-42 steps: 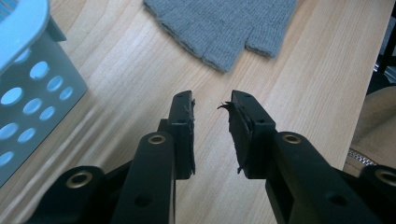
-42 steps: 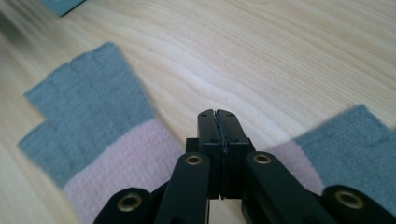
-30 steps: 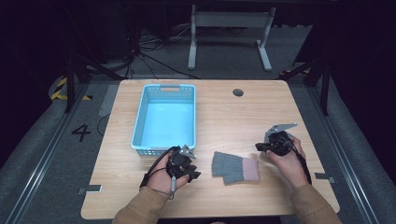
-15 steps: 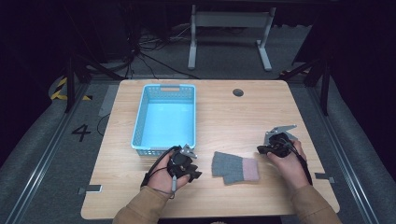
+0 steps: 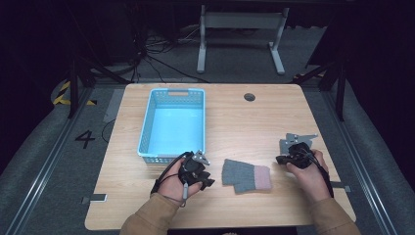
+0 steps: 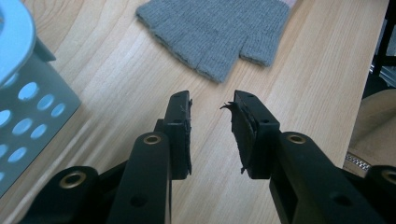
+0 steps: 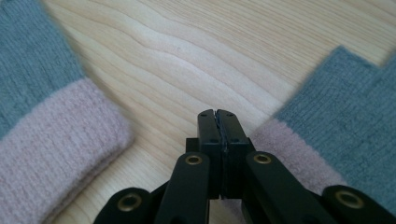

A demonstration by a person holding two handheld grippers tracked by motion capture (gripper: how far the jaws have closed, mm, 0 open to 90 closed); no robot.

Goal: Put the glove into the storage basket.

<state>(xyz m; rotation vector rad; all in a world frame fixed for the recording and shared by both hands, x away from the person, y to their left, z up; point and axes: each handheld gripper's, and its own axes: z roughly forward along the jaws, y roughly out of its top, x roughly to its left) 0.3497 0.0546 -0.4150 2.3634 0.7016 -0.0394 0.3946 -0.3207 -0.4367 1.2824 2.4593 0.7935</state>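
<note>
**Glove lies free beside the basket, neither claw on it yet**

Nearest the person, the left gripper (image 5: 208, 178) sits just off the basket's (image 5: 171, 92) near right corner. Its jaws stand partly open with nothing between them, aimed at the finger end of the glove (image 5: 244, 175). In the left gripper view, bare wood lies between the open jaws of that gripper (image 6: 212, 100) and the glove's (image 6: 219, 28) grey fingers.

The glove lies flat on the table (image 5: 254, 122), to the right of the basket's near end and apart from it, with its pink cuff turned away from the basket.

The right gripper (image 5: 279, 159) is farther from the basket, just past that cuff. Its jaws are pressed together and hold nothing. In the right gripper view, the closed tip (image 7: 216, 114) hovers over wood, with grey-and-pink knit on either side (image 7: 42, 112). I cannot tell whether that is one glove or two.

The likely risks:
- The left jaws may be too narrow for the knit. They could push the glove along the wood and bunch it instead of taking it.
- A pinch on one layer could let the glove droop and snag the basket rim on the way in.
- The right gripper would only nudge the cuff if it came in closed.
</note>
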